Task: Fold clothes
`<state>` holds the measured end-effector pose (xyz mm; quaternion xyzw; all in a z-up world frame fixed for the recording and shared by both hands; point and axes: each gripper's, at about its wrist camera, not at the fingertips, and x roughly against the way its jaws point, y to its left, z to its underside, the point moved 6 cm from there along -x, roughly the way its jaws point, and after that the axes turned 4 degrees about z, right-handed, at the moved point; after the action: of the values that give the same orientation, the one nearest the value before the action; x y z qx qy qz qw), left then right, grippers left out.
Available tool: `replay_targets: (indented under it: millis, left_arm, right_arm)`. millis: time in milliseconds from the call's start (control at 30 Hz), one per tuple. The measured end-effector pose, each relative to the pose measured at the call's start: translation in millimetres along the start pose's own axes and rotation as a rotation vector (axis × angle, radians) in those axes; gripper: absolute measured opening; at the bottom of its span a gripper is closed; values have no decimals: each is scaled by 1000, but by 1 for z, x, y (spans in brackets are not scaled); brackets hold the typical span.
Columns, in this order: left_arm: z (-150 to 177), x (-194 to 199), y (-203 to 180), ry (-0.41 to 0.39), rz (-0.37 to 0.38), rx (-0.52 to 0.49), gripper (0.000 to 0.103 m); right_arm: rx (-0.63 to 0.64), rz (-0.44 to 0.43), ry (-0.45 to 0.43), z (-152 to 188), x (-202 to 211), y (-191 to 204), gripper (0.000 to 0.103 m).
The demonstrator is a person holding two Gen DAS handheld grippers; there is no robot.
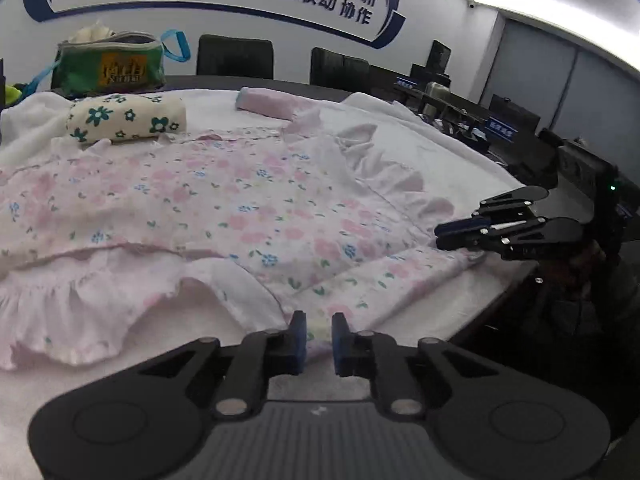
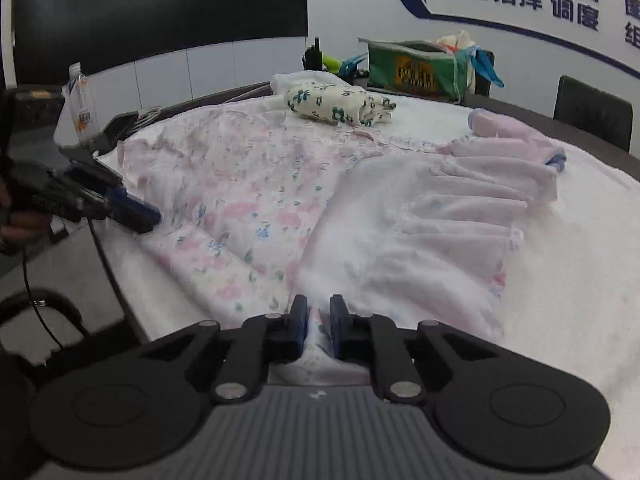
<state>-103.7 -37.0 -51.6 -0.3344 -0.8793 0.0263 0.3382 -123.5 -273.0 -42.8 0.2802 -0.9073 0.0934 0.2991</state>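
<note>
1. Left wrist view: the left gripper sits at the near hem of the floral garment, fingers narrowed with cloth between the blue pads; the garment lies spread across the white-covered table; the right gripper is clamped at its far corner.
2. Right wrist view: the right gripper pinches the garment's edge, fingers narrow; a folded flowered cloth and a green bag sit behind.

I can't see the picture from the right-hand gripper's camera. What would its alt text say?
The right gripper pinches the near edge of a pink floral ruffled garment spread on a white-covered table, while the left gripper grips its left edge. Behind lie a folded green-flowered cloth, a pink roll and a green bag.
</note>
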Motion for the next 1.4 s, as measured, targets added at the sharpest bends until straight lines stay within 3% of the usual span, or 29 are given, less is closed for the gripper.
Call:
replay_targets:
  millis: [67, 133, 200, 267, 300, 333, 400, 567, 600, 633, 700, 967, 1000, 1033, 1067, 1100, 1167, 1200, 1267, 1400]
  left_arm:
    - [-2, 10, 1, -30, 1, -2, 16]
    - [1, 14, 4, -47, -34, 3, 40]
    - [1, 11, 4, -55, -67, 11, 39]
    - [2, 3, -1, -16, -32, 15, 9]
    - [3, 1, -5, -6, -33, 17, 1]
    - [4, 0, -9, 1, -39, 19, 0]
    - [7, 2, -17, 4, -29, 23, 0]
    - [10, 30, -34, -72, -30, -92, 6]
    - [9, 35, -35, -93, -46, -121, 13]
    - [9, 37, -35, -111, -58, -142, 26]
    - [9, 35, -33, -119, -80, -175, 39]
    - [17, 7, -28, -32, -169, -374, 37]
    - [18, 5, -25, -19, -169, -375, 31]
    - [19, 3, -21, -4, -152, -362, 6]
    - [19, 1, -18, 13, -130, -340, 0]
    - [19, 0, -16, 17, -118, -319, 1]
    - [18, 2, -13, 11, -110, -291, 0]
    - [15, 4, -11, 6, -101, -280, 0]
    - [6, 9, -9, -4, -79, -259, 0]
    - [-11, 18, -3, -26, -35, -217, 0]
  right_arm:
    - [-18, 5, -27, 1, 14, 1, 23]
    - [2, -41, -68, -1, 23, 7, 54]
    - [22, -74, -80, -4, 18, 16, 54]
    - [45, -84, -55, -6, 6, 24, 38]
    - [57, -89, -41, -6, 0, 28, 16]
    - [70, -82, -28, -7, -2, 30, 8]
    - [91, -71, -18, -8, -1, 34, 4]
    - [92, -46, -25, -8, 21, 31, 9]
    - [109, -42, -33, -7, 25, 31, 16]
    - [130, -38, -43, -7, 30, 31, 28]
    - [170, -1, -84, -7, 41, 29, 42]
    - [187, 4, -47, 2, 30, 26, 43]
    - [189, 4, -41, 3, 28, 26, 45]
    - [191, 4, -36, 4, 27, 25, 46]
    - [193, 4, -31, 5, 25, 25, 46]
    - [195, 4, -26, 6, 24, 25, 43]
    - [198, 4, -15, 9, 20, 24, 24]
    - [200, 3, -10, 10, 19, 23, 9]
    - [155, 5, -17, 6, 22, 18, 3]
    - [113, -30, -71, -2, 42, 17, 1]
